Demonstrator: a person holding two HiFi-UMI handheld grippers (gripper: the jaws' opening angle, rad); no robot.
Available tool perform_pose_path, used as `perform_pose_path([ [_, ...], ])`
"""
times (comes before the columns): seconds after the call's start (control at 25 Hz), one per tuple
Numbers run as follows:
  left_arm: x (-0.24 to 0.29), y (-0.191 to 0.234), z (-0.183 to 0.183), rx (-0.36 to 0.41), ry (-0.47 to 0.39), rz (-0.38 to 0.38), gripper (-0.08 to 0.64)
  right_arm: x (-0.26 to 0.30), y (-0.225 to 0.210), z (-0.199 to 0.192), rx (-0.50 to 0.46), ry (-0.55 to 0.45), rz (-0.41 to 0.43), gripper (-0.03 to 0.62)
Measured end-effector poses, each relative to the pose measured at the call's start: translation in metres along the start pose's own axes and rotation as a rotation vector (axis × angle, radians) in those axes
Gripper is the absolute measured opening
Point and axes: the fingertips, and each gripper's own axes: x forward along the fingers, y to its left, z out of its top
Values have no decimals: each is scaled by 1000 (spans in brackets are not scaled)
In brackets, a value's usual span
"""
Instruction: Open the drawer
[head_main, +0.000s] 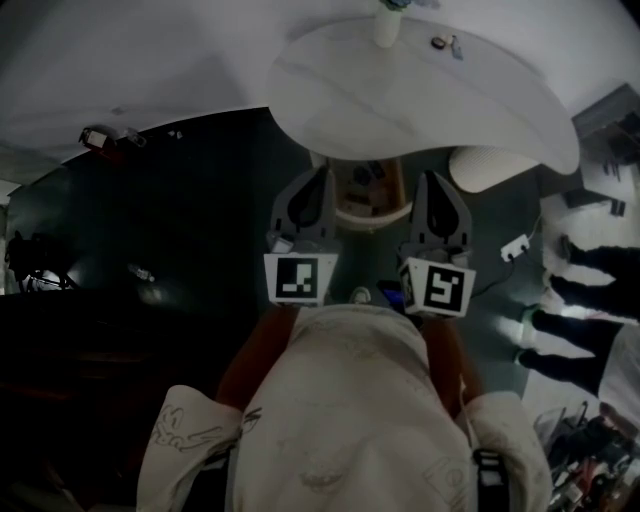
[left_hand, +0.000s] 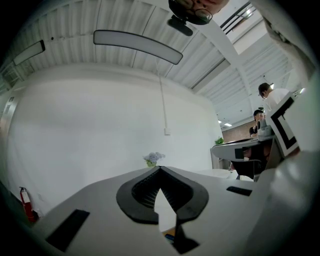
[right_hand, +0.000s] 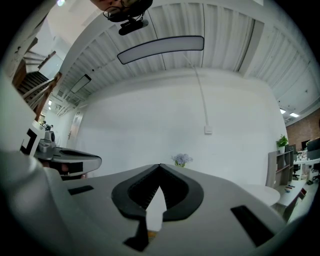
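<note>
In the head view my two grippers point side by side toward the near edge of a white round table (head_main: 420, 100). Between them, under that edge, sits a light wooden compartment (head_main: 367, 198) holding small things; I cannot tell whether it is the drawer. My left gripper (head_main: 320, 185) is shut, and the left gripper view shows the tips of the left gripper (left_hand: 160, 168) meeting with nothing between them. My right gripper (head_main: 432, 187) is shut too, and the right gripper (right_hand: 160, 165) is just as empty in its own view. Neither touches the wood.
A vase of pale flowers (head_main: 388, 22) (left_hand: 154, 158) (right_hand: 182, 159) and a small object (head_main: 445, 43) stand on the table. A white seat (head_main: 490, 165) and a power strip (head_main: 515, 247) lie to the right, where people's legs (head_main: 585, 295) stand. A fire extinguisher (head_main: 100, 138) is far left.
</note>
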Motion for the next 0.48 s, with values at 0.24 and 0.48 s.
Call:
perform_pose_path([
  [0.24,2,-7,-2,-3,-5,-10,2,-2,-4,-4,-4,15,-5,5],
  [0.48,-1,-8,-4,-11,0,-12,2,-5,-4,-5,-10,16,-7,5],
])
